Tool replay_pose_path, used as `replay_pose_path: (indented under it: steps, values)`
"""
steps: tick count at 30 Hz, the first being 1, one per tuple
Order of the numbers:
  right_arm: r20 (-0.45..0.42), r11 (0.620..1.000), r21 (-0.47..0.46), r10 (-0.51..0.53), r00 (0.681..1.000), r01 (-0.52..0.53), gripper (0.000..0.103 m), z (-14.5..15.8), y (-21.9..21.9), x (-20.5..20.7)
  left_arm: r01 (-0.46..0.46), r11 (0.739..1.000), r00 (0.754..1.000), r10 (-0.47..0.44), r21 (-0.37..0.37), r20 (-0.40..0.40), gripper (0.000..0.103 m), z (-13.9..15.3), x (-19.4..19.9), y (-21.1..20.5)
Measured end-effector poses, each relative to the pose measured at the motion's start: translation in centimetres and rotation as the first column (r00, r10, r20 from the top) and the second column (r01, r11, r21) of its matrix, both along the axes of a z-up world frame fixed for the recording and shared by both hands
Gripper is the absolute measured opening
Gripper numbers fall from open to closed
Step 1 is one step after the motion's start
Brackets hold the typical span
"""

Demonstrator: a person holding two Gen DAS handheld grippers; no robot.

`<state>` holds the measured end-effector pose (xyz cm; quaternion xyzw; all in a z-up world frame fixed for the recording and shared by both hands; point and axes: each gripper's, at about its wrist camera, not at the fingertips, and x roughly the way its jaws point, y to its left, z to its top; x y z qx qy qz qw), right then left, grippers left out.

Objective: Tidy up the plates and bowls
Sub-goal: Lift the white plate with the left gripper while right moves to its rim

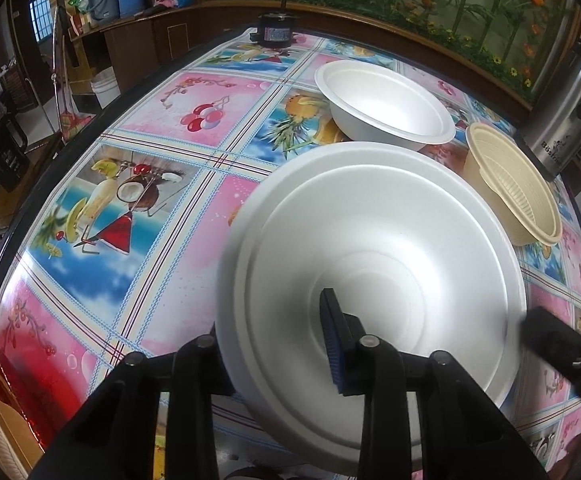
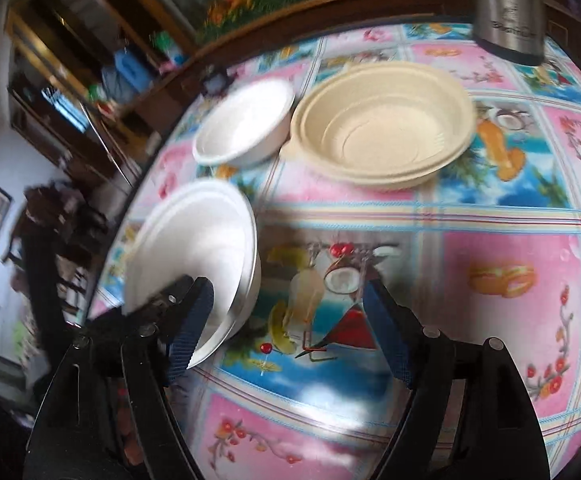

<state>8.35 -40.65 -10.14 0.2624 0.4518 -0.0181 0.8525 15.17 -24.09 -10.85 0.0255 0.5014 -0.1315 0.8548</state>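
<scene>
White foam fills the left wrist view: the left gripper (image 1: 278, 360) is clamped on the near rim of a large white foam plate (image 1: 374, 264), one blue-padded finger (image 1: 332, 344) lying on the plate's upper face and the other under its edge. The plate is round, with stepped concentric rings and a flat centre, and it is held tilted above the near part of the tabletop (image 1: 162, 240), which wears a glossy cloth of pink and blue fruit squares. In the right wrist view the right gripper (image 2: 290, 320) stands wide open with nothing between its blue pads, just beside the same plate (image 2: 194, 256), where the plate looks like more than one layer nested together. Beyond the plate, toward the far edge of the tabletop, sits a white foam bowl (image 1: 386, 104), upright. Just right of it stands a stack of beige ribbed bowls (image 1: 518, 192), close to the white bowl but whether they touch is unclear. A steel kettle (image 1: 570, 112) stands at the far right edge, behind the beige bowls. A small black motor-like object (image 1: 275, 33) rests at the far edge of the tabletop.
</scene>
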Motion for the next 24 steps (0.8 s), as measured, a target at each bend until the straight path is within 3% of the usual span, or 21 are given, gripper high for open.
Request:
replay_pose_path:
  steps: [4, 7, 9, 15, 19, 24]
  values:
    - [-0.030, 0.998, -0.057, -0.015, 0.999, 0.013, 0.079, -0.4, 1.4, 1.6, 0.006, 1.000, 1.000, -0.006, -0.001, 0.005, 0.028, 0.0, 0.1, 0.0]
    - [-0.063, 0.994, -0.110, -0.031, 0.998, 0.024, 0.077, -0.9, 1.6, 2.6, 0.001, 1.000, 1.000, -0.001, -0.002, 0.011, 0.020, -0.1, 0.2, 0.1]
    - [-0.047, 0.993, -0.112, -0.039, 0.998, 0.033, 0.058, -1.0, 1.5, 2.3, -0.002, 1.000, 1.000, 0.002, -0.010, 0.010, 0.019, -0.1, 0.2, 0.3]
    - [-0.028, 0.974, -0.224, -0.022, 0.999, 0.016, 0.020, -0.3, 3.4, 2.2, 0.013, 1.000, 1.000, -0.012, -0.027, 0.017, 0.015, 0.2, -0.1, 0.1]
    - [0.000, 0.950, -0.313, -0.015, 1.000, 0.014, 0.014, 0.3, 4.7, 1.7, 0.012, 0.999, 1.000, -0.011, -0.035, 0.015, 0.015, 0.1, 0.0, 0.2]
    - [0.013, 0.942, -0.337, -0.009, 1.000, 0.013, 0.014, 0.5, 4.8, 1.7, 0.014, 0.999, 1.000, -0.014, -0.036, 0.018, 0.015, 0.0, 0.0, 0.2]
